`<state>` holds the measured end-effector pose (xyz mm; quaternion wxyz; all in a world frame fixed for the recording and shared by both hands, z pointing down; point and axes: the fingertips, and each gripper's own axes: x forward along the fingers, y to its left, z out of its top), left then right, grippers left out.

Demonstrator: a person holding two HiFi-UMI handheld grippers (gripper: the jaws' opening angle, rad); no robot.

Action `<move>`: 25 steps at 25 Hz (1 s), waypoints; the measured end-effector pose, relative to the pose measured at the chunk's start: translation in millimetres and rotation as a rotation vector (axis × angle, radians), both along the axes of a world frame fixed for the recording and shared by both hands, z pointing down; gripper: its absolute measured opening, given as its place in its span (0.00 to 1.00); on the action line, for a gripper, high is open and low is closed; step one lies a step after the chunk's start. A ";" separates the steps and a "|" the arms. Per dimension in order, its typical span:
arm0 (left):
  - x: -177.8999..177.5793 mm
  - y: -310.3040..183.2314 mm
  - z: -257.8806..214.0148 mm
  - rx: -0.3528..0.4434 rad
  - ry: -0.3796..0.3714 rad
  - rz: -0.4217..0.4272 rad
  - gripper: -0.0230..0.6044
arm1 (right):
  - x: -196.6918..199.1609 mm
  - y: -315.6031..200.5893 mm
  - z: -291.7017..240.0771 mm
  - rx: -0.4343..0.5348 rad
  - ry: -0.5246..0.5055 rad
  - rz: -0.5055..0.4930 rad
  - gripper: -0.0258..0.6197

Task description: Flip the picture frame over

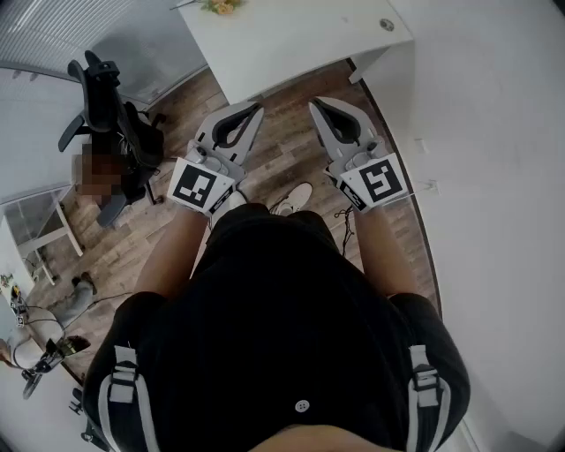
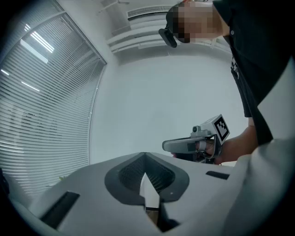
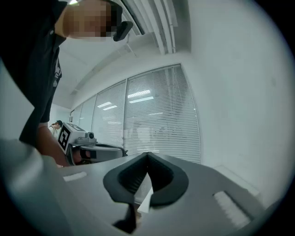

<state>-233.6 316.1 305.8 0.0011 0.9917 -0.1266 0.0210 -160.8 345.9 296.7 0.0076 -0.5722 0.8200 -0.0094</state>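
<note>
White wall fills the right side of the head view. Brown wood-plank floor below, running off to the left. Window with white slatted blinds is large in the left gripper view and also shows in the right gripper view.

White rectangular bench at the top of the head view, well ahead of both grippers; a small yellow-green item sits at its far edge, too small to identify. No view shows the picture frame, so its place cannot be told.

Person in a black short-sleeved shirt stands over the floor with both forearms out front. Black swivel office chair at left, apart from the person.

Left gripper, grey and white, held level and pointing toward the bench; its own view shows the fingers pressed together at the tips with nothing between them. Right gripper, same build, level and beside the left one, not touching it; fingers together too, empty. Each gripper shows in the other's view.

Black-and-white marker cubes sit at the rear of each gripper, left and right. White sneaker on the floor between the forearms.
</note>
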 end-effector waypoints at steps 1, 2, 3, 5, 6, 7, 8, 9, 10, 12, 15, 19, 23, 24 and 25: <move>-6.3 0.9 -2.7 -0.004 0.003 0.003 0.04 | -7.4 1.1 -2.2 0.003 -0.003 0.001 0.05; -12.7 1.5 -5.5 -0.008 0.007 0.005 0.04 | -14.8 2.1 -4.5 0.007 -0.007 0.003 0.05; -19.3 1.6 -8.3 -0.011 0.012 0.006 0.04 | -22.1 2.9 -6.8 0.010 -0.011 0.005 0.05; -32.3 0.5 -13.9 -0.014 0.025 0.005 0.04 | -36.6 3.8 -11.1 0.015 -0.016 0.012 0.05; -38.2 0.2 -16.1 -0.015 0.030 0.006 0.04 | -43.6 4.1 -12.7 0.016 -0.015 0.016 0.05; -43.8 0.5 -17.7 -0.019 0.034 0.010 0.04 | -50.3 4.5 -13.7 0.016 -0.012 0.020 0.05; -49.4 1.6 -18.9 -0.026 0.039 0.016 0.04 | -56.8 5.3 -14.4 0.015 -0.011 0.025 0.05; -55.1 3.0 -20.2 -0.034 0.044 0.021 0.04 | -63.2 6.4 -15.1 0.013 -0.013 0.028 0.05; -61.0 4.0 -21.5 -0.038 0.048 0.024 0.04 | -69.7 7.4 -16.1 0.012 -0.016 0.030 0.05; -72.5 3.2 -23.3 -0.034 0.051 0.022 0.04 | -82.9 7.7 -18.3 0.013 -0.017 0.028 0.06; -86.5 0.9 -22.6 -0.035 0.053 0.024 0.04 | -99.9 5.7 -16.8 0.008 -0.010 0.027 0.06; -101.1 1.7 -21.3 -0.021 0.040 0.033 0.04 | -114.7 4.7 -13.9 0.000 -0.018 0.044 0.06; -110.8 -2.1 -20.4 -0.020 0.038 0.033 0.04 | -120.9 2.7 -11.8 -0.002 0.000 0.073 0.06; -111.6 -3.1 -20.9 -0.018 0.037 0.033 0.04 | -119.7 2.1 -11.8 -0.001 0.005 0.086 0.06; -112.2 -3.8 -21.7 -0.016 0.035 0.033 0.04 | -118.2 1.9 -12.1 -0.001 0.010 0.099 0.06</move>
